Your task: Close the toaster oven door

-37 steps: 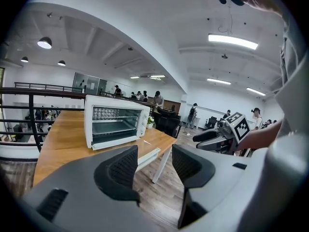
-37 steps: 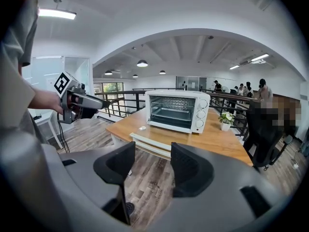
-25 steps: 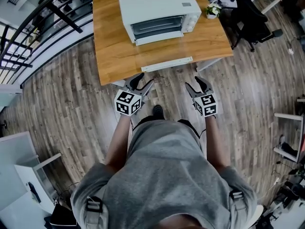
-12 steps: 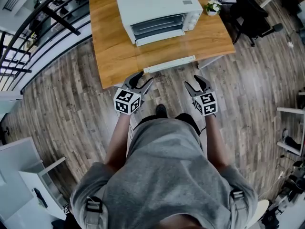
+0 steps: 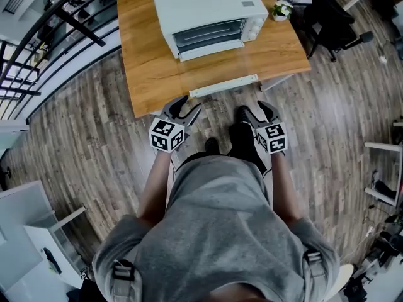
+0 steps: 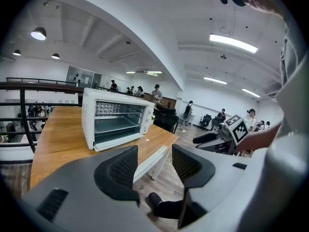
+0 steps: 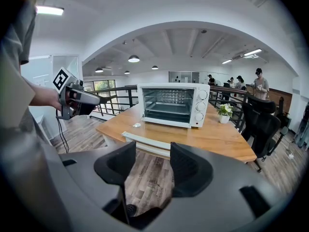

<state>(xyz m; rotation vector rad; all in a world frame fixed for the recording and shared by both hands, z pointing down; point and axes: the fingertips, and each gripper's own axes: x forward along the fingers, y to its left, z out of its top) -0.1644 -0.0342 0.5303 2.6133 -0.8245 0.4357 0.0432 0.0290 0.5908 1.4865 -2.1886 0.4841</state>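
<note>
Change since earlier: a dark shoe has stepped forward beside the right gripper; both grippers sit much where they were, short of the table.
Left gripper: jaws spread wide, nothing between them.
Right gripper: jaws likewise wide apart, empty.
Toaster oven: on the table's far half, well apart from both grippers; its door is dropped open, a white strip along the front's bottom edge.
Stage: approach, judged; door not yet touched.
Risk, door: a push at one corner could skew it or slide the oven backward; a jaw tip could slip off the thin edge and let it drop again.
Risk, reach: the white rail at the near table edge may catch a gripper.
Room: bare tabletop before the door; potted plant just right of the oven; railing left and office chair right, both off the path.
</note>
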